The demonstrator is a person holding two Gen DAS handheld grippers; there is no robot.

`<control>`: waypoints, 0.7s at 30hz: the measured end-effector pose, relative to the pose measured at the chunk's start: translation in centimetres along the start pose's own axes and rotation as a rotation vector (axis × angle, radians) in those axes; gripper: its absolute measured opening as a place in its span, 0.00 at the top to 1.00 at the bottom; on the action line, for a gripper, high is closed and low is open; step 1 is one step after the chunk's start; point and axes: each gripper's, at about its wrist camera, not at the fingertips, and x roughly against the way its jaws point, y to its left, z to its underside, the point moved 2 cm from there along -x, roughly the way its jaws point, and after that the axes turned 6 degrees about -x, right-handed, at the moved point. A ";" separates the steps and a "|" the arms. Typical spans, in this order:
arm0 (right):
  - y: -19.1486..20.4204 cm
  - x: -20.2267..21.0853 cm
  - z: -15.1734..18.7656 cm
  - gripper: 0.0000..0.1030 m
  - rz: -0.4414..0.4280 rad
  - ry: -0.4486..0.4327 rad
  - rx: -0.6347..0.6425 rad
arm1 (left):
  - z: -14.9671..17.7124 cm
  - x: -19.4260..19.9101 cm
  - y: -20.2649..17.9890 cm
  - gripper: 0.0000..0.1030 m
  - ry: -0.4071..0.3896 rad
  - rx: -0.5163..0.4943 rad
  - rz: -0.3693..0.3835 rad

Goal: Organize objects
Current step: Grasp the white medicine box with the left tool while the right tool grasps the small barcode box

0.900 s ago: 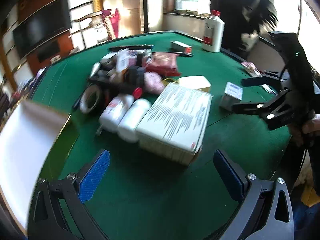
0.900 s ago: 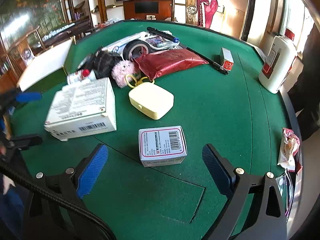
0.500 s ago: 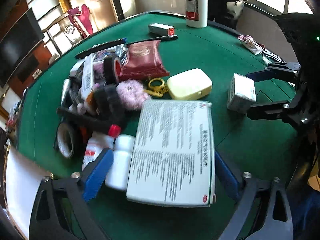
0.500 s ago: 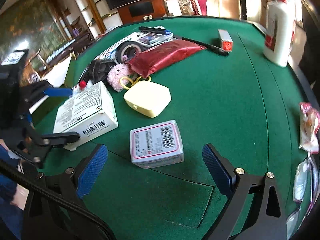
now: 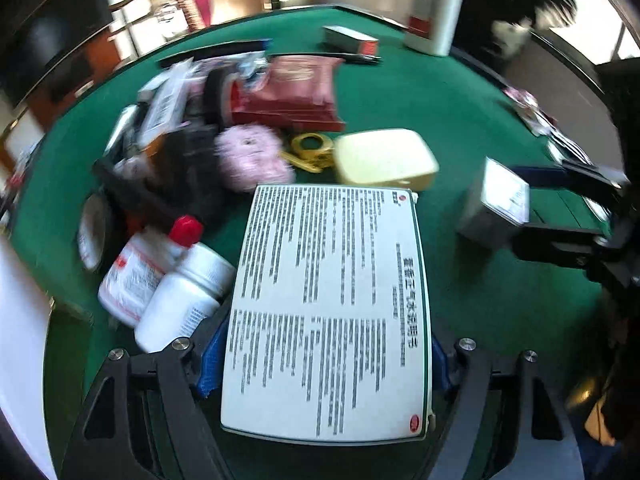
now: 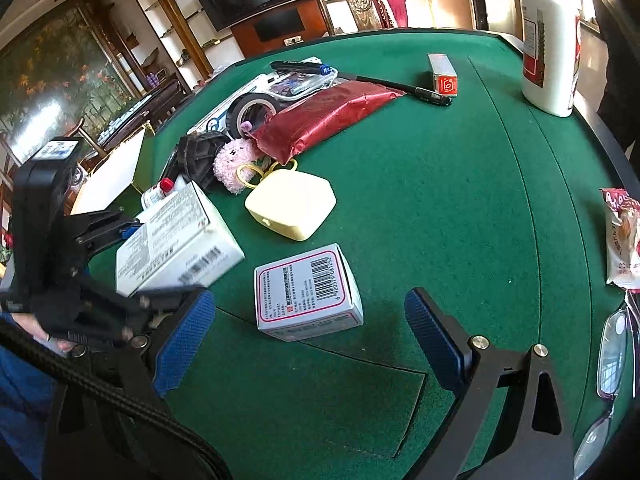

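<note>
Left tongs [image 5: 324, 364] clamped on large white box [image 5: 332, 300]; two white bottles [image 5: 168, 284] beside.

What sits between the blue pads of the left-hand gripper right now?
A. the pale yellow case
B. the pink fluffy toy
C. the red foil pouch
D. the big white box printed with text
D: the big white box printed with text fills the gap between the left gripper pads.

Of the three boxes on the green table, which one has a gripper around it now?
The large white box printed with text: the left gripper has its blue pads at both sides. The small barcode box lies ahead of the open right gripper; the slim red-ended box lies far off.
</note>
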 end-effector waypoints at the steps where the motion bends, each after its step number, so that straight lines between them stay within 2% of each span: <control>1: -0.1 0.1 0.0 0.06 -0.001 -0.003 -0.003 | 0.3 0.1 -0.1 0.29 -0.011 -0.009 -0.008; 5: -0.1 0.1 0.0 0.06 -0.003 -0.006 -0.005 | 1.5 0.7 -0.1 0.30 -0.032 0.025 -0.025; 7: -0.1 0.1 -0.1 0.06 -0.001 -0.006 0.001 | 1.3 1.0 -0.6 0.36 -0.038 0.033 -0.035; 9: 0.2 0.1 0.0 0.06 0.011 -0.007 0.013 | 1.7 1.5 -0.9 0.37 -0.044 0.037 -0.048; 12: 1.4 -0.2 0.2 0.06 0.055 -0.001 0.076 | 0.8 2.4 -0.9 0.37 -0.062 0.054 -0.044; 17: 2.9 -1.1 0.2 0.08 0.129 0.013 0.158 | 1.6 5.2 0.7 0.37 -0.116 0.111 -0.028; 20: 3.4 -1.7 0.5 0.56 0.149 0.034 0.183 | 1.9 6.4 2.3 0.37 -0.141 0.151 -0.024; 21: 3.5 -1.6 0.5 0.56 0.162 0.029 0.189 | 2.1 6.8 2.7 0.37 -0.149 0.164 -0.027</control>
